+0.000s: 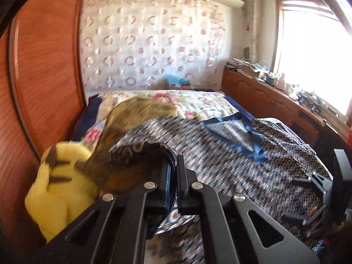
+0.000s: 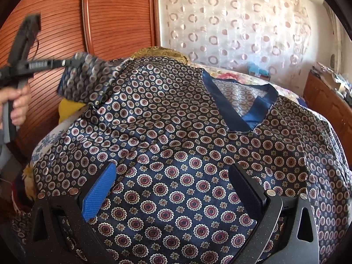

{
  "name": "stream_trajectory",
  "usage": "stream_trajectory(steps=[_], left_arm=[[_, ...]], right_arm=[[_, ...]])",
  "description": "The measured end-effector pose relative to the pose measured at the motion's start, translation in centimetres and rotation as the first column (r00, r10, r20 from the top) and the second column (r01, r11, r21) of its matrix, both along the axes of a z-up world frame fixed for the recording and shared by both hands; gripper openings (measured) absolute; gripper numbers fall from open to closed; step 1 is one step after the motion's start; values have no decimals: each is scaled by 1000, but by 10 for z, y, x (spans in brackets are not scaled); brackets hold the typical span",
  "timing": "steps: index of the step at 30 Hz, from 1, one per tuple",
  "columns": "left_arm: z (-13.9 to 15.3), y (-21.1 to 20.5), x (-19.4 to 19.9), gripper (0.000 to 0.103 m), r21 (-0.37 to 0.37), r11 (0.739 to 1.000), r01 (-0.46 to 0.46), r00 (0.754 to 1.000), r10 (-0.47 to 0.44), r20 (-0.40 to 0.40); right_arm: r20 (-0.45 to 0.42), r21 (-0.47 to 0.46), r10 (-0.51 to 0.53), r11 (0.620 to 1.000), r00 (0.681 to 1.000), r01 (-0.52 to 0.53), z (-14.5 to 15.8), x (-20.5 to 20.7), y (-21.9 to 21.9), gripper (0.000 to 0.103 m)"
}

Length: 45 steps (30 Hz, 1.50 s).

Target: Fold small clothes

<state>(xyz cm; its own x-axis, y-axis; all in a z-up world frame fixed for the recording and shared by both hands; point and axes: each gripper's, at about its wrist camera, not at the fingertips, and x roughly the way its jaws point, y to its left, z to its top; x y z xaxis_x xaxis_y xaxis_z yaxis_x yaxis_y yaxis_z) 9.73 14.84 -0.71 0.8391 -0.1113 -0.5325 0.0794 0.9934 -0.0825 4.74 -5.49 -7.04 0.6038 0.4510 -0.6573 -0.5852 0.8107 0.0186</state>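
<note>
The patterned shirt (image 2: 187,154) lies spread face up across the bed (image 1: 198,101), its blue V-neck collar (image 2: 239,107) at about one o'clock in the right wrist view. The left gripper (image 1: 173,176) is clamped tight on the shirt's sleeve (image 2: 88,81), pinching that fabric up off the bed at ten o'clock in the right view, a hand (image 2: 18,105) gripping its handle. The right gripper (image 2: 173,189) hovers over the shirt's body, jaws spread wide, nothing between them. A yellow plush toy (image 1: 57,189) sits at eight o'clock in the left view.
</note>
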Motion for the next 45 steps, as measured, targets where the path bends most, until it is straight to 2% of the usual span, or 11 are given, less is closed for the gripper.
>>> stream_trajectory(steps=[7, 12, 13, 16, 20, 24, 31, 33, 41, 45], left_arm=[[12, -49, 45, 2, 94, 992, 79, 997, -77, -25], [15, -70, 52, 8, 85, 986, 146, 988, -140, -64], [16, -73, 50, 12, 87, 985, 150, 987, -145, -62], [24, -78, 37, 37, 99, 983, 157, 987, -154, -39], [29, -78, 23, 57, 107, 984, 142, 990, -140, -26], [22, -67, 6, 58, 99, 989, 111, 994, -108, -33], [-11, -43, -25, 58, 85, 996, 11, 999, -6, -54], [-17, -37, -32, 58, 78, 997, -11, 999, 14, -44], [-29, -22, -42, 58, 68, 995, -69, 997, 70, -14], [-37, -16, -42, 58, 52, 996, -78, 996, 80, -28]], right_arm=[[-12, 4, -5, 1000, 1000, 5, -1, 2, -1, 103], [-22, 9, -7, 1000, 1000, 7, -2, 3, -3, 103], [-24, 12, -7, 1000, 1000, 7, -2, 3, -3, 103], [-27, 20, -6, 1000, 1000, 7, -2, 3, -4, 103], [-31, 22, -5, 1000, 999, 6, -2, 4, -4, 103], [-34, 28, -7, 1000, 999, 8, -3, 5, -5, 103], [-55, 44, 7, 999, 998, -5, 2, 8, -9, 103], [-52, 42, 24, 999, 998, -22, 7, 10, -8, 100], [80, 9, 111, 994, 991, -112, 43, 40, 20, 94], [91, -11, 191, 982, 977, -190, 40, 70, 49, 91]])
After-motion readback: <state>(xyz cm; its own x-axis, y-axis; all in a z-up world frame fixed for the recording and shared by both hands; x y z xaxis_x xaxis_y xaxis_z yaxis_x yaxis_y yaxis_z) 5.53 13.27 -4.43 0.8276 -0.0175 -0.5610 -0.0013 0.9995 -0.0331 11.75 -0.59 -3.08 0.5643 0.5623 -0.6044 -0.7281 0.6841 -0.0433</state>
